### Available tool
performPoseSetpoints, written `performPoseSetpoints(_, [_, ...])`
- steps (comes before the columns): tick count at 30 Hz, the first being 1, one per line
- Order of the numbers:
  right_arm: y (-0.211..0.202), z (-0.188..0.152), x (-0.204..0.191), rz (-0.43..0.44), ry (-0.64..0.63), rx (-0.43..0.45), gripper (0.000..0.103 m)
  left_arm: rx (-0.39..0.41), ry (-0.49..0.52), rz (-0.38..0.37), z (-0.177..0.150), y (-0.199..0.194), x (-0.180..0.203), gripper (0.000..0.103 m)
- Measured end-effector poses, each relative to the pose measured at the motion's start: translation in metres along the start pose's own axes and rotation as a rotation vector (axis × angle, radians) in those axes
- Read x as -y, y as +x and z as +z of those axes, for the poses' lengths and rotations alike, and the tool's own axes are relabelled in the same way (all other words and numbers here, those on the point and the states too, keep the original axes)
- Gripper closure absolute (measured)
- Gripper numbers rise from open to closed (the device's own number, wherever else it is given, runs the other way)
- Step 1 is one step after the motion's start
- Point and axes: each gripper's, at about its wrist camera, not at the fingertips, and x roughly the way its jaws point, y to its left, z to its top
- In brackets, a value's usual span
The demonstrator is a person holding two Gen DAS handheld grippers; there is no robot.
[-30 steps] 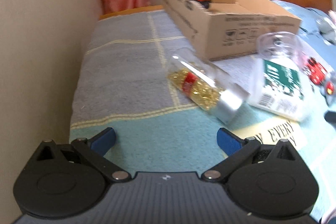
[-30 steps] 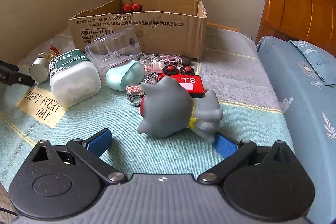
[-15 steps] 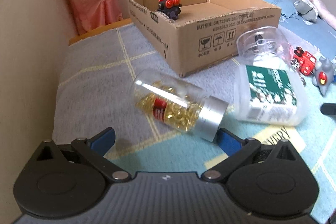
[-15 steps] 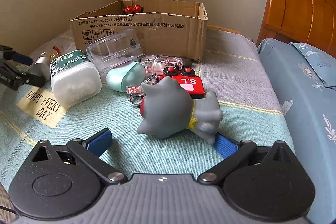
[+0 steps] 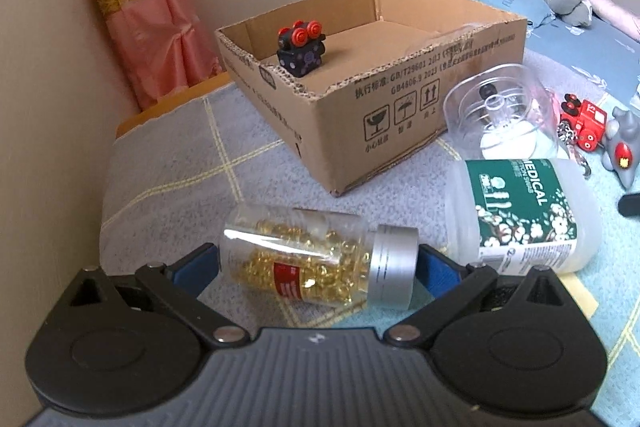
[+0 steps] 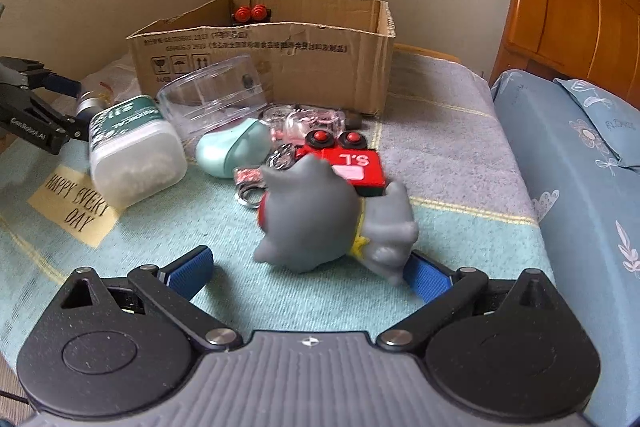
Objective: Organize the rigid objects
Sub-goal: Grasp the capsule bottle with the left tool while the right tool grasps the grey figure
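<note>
A clear bottle of gold capsules [image 5: 316, 259] with a silver cap lies on its side between the open fingers of my left gripper [image 5: 318, 263]; whether they touch it I cannot tell. A cardboard box [image 5: 372, 79] behind it holds a small black toy with red wheels [image 5: 301, 45]. My right gripper [image 6: 308, 269] is open, its fingers either side of a grey toy figure [image 6: 324, 215] lying on the blanket. The left gripper also shows at the left edge of the right wrist view [image 6: 32, 107].
A white tub with a green label [image 5: 520, 211], a clear plastic container [image 5: 500, 107], a red toy vehicle [image 6: 348, 163], a mint-green object [image 6: 236, 147] and key rings lie in front of the box. A wall runs along the left, a wooden headboard [image 6: 572, 3] at the right.
My left gripper has moved forward so the capsule bottle now lies between its fingers. My right gripper has edged slightly closer to the grey figure.
</note>
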Motion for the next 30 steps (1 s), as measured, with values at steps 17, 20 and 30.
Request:
performPoseSetpoints(17, [0.0, 0.015, 0.012, 0.0, 0.059, -0.016, 0.025, -0.016, -0.056, -0.024, 0.006, 0.002, -0.004, 0.007])
performPoseSetpoints(20, [-0.001, 0.016, 0.012, 0.002, 0.046, -0.022, 0.026, -0.024, -0.067, -0.024, 0.008, -0.003, -0.004, 0.007])
performPoseSetpoints(30, [-0.018, 0.029, 0.019, 0.068, -0.012, -0.026, 0.026, -0.049, -0.073, -0.03, 0.017, -0.027, 0.001, 0.007])
